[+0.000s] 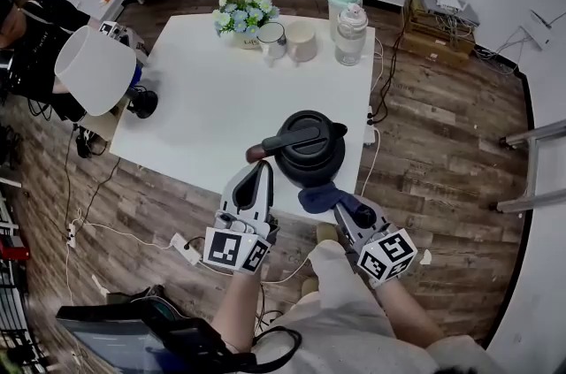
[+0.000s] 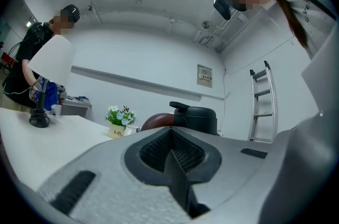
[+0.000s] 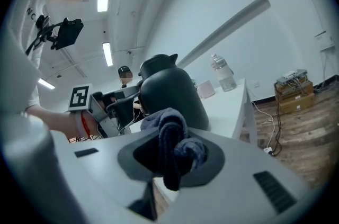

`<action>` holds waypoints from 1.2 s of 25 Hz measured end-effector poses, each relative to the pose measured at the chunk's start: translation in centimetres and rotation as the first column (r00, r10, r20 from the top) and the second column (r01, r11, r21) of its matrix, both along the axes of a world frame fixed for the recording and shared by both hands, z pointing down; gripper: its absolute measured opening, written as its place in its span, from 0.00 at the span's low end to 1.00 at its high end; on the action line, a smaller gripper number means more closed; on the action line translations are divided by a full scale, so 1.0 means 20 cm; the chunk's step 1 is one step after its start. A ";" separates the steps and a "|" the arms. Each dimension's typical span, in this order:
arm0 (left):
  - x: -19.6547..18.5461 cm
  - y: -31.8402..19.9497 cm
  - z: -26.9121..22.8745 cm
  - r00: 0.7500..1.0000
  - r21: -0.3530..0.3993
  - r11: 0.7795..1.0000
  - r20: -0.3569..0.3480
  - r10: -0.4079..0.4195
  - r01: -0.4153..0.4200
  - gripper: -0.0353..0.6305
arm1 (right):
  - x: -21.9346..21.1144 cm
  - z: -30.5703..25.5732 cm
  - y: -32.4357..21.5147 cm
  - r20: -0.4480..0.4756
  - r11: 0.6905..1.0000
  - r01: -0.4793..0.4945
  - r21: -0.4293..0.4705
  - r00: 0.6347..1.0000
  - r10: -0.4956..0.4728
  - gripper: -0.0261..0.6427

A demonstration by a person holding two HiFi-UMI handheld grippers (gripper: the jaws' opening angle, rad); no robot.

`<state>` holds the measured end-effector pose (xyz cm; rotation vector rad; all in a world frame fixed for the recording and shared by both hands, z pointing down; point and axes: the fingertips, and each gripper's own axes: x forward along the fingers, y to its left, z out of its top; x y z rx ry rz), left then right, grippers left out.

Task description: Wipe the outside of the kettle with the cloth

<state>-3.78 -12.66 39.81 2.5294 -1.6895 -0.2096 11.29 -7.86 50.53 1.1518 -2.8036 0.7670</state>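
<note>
Dark cloth [image 1: 317, 196] clenched in right claw [image 1: 337, 206] against black kettle [image 1: 308, 148], left claw [image 1: 262, 170] clenched empty, pointing at kettle

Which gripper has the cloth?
The right gripper does: the dark blue cloth is pinched in its jaws, while the left gripper is shut on nothing.

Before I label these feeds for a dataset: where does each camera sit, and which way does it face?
Head view: on the person's head, looking steeply down at the table, kettle, left gripper and right gripper; forearms and lap show.
Left gripper view: on the left gripper, looking along its shut, empty jaws across the table towards kettle and flowers.
Right gripper view: on the right gripper, looking along jaws shut on the cloth, up at the kettle; the left arm shows beyond.
Shared: all three show the kettle.
</note>
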 end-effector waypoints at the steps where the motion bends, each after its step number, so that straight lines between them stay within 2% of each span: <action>1: 0.01 0.00 0.00 1.000 -0.002 1.000 0.000 0.005 -0.005 0.06 | 0.01 0.02 0.00 -0.009 1.000 -0.005 -0.013 1.000 0.004 0.13; 6: 0.03 -0.01 -0.02 1.000 0.005 1.000 0.002 0.017 -0.017 0.06 | 0.06 0.05 0.04 -0.051 0.999 0.003 -0.035 0.999 -0.004 0.13; 11: 0.02 0.01 -0.13 0.999 0.050 0.999 -0.033 0.010 -0.008 0.06 | 0.14 -0.17 0.09 -0.060 0.998 0.046 0.040 0.997 -0.043 0.13; 17: -0.06 -0.02 -0.18 0.997 0.066 0.997 -0.070 -0.032 0.036 0.06 | 0.16 -0.57 0.08 0.055 0.982 0.067 0.177 0.995 -0.078 0.13; 19: -0.07 -0.02 -0.18 0.997 0.062 0.997 -0.072 -0.043 0.048 0.06 | 0.17 -0.71 0.08 0.142 0.972 0.057 0.228 0.986 -0.091 0.13; 22: -0.06 -0.03 -0.19 0.997 0.058 0.997 -0.068 -0.047 0.051 0.06 | 0.21 -0.84 0.05 0.291 0.964 -0.007 0.268 0.954 -0.074 0.13; 24: -0.05 -0.03 -0.20 0.997 0.058 0.997 -0.063 -0.044 0.048 0.06 | 0.21 -0.78 -0.01 0.299 0.970 -0.040 0.239 0.954 -0.034 0.13; 30: -0.02 -0.06 -0.22 0.998 0.062 0.997 -0.057 -0.033 0.036 0.06 | 0.20 -0.39 -0.14 0.226 0.992 -0.115 0.060 0.969 0.099 0.13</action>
